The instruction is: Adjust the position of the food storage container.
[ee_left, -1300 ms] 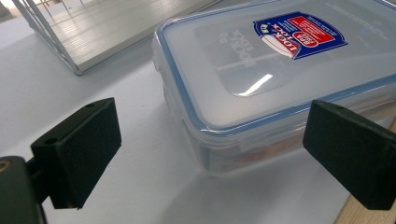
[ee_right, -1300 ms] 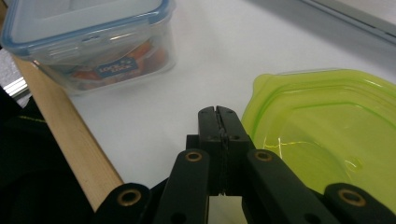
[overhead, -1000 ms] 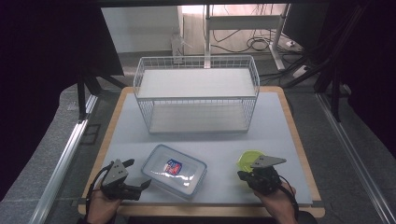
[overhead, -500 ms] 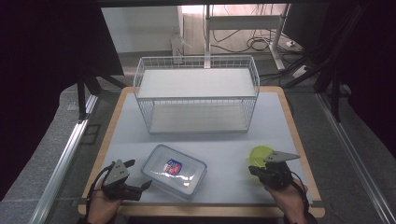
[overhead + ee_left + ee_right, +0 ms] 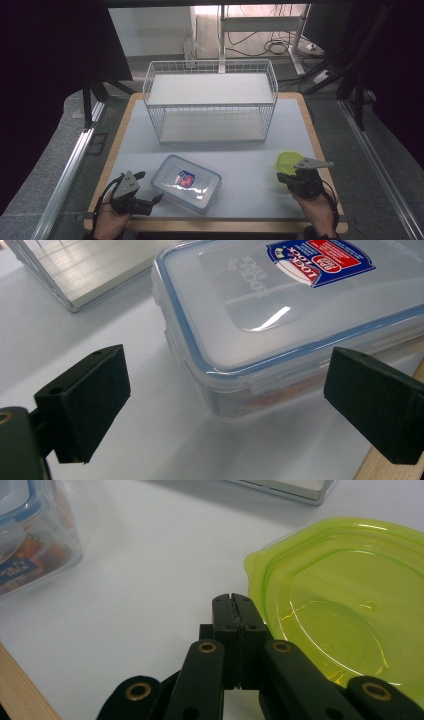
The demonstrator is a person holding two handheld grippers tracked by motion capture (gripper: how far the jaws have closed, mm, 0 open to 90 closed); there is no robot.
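A clear lock-lid food box with a blue seal and a red-and-blue label lies near the table's front, left of centre. My left gripper rests at its left corner and is open; in the left gripper view its pads stand wide on either side of the box corner without touching it. At the front right lies a shallow lime-green plastic dish. My right gripper is shut, jaws pressed together with nothing between them; the green dish lies right against their side. The box sits farther off.
A white wire basket with a pale shelf stands across the back of the white mat. The wooden table edge runs close to the right hand. Dark floor, rails and cables surround the table.
My right gripper has slid to the right along the front of the table, and the green dish has shifted right with it. The left gripper and the box have stayed put.
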